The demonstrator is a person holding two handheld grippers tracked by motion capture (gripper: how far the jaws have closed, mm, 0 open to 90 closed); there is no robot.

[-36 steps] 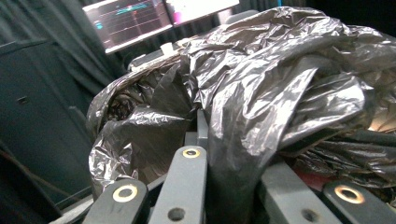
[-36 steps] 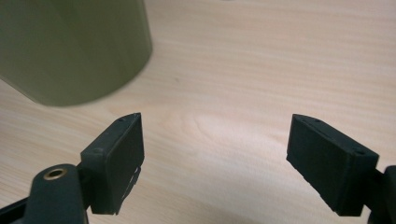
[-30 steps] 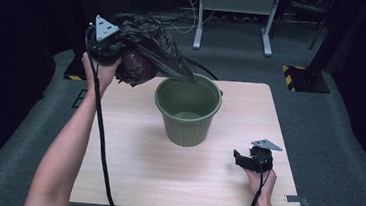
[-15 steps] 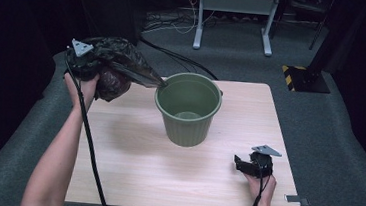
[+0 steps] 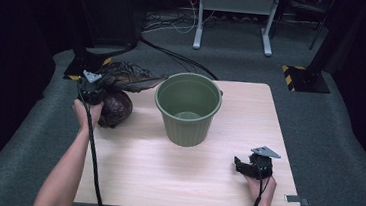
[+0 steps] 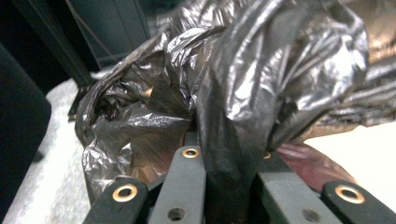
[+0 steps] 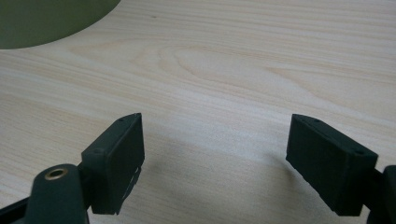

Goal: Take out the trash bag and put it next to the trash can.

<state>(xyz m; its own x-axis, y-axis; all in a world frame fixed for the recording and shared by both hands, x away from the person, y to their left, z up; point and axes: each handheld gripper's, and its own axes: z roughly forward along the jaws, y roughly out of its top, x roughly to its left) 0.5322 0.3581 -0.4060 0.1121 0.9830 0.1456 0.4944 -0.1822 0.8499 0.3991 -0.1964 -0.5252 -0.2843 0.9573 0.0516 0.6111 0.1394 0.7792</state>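
From the high view, the left gripper (image 5: 92, 86) holds a crumpled black plastic bag (image 5: 115, 104) at the far left of the desk (image 5: 174, 182), just left of the green bucket (image 5: 187, 108). The full bag sits low, touching or almost touching the desk. The right gripper (image 5: 243, 167) rests at the near right, well apart from both, probably kept out of the way.

In the left gripper view, the jaws are clamped tight on a gathered fold of the bag (image 6: 233, 93), likely so that the neck bears its weight.

In the right gripper view, the jaws stand wide over bare wood, with nothing between them, and the bucket's wall (image 7: 46, 21) is at the far left.
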